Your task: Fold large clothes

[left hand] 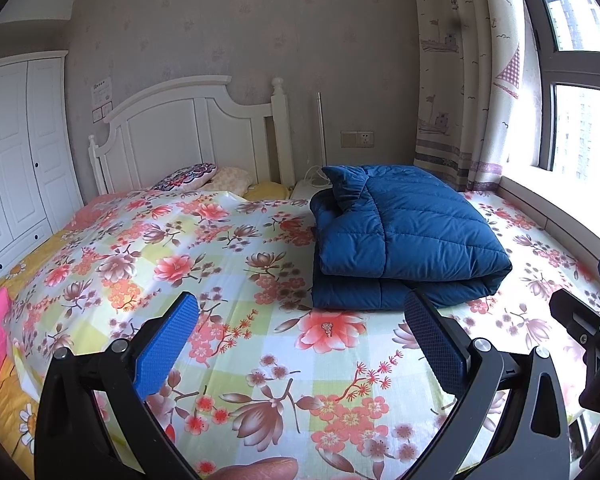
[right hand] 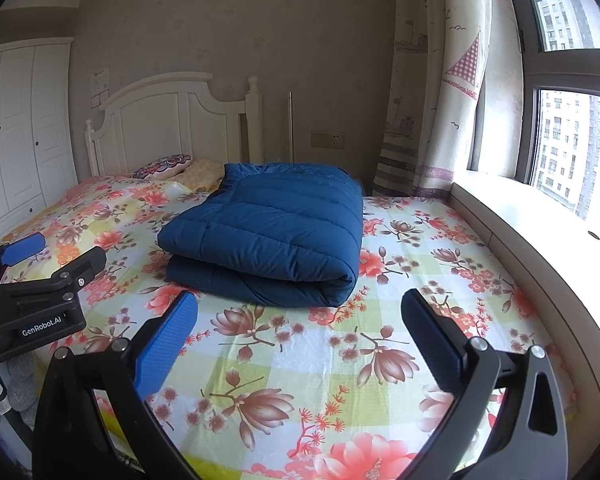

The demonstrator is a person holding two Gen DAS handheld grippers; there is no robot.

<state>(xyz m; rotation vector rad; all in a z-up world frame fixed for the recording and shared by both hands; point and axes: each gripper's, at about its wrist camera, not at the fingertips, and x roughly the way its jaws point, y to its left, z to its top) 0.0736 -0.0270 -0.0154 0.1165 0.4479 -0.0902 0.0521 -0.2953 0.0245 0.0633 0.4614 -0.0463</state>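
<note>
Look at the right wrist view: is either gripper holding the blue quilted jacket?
No. The folded blue quilted jacket lies alone on the floral bedsheet; the right gripper and left gripper are open, clear of it.

The black left gripper with blue textured pads is hovering with jaws spread wide; the matching black right gripper is hovering likewise, at its 3 o'clock.

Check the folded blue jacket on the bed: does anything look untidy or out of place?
Mostly neat. One thing: on the blue down jacket, an elastic-edged part sticks up at the far left corner instead of lying flat.
</note>
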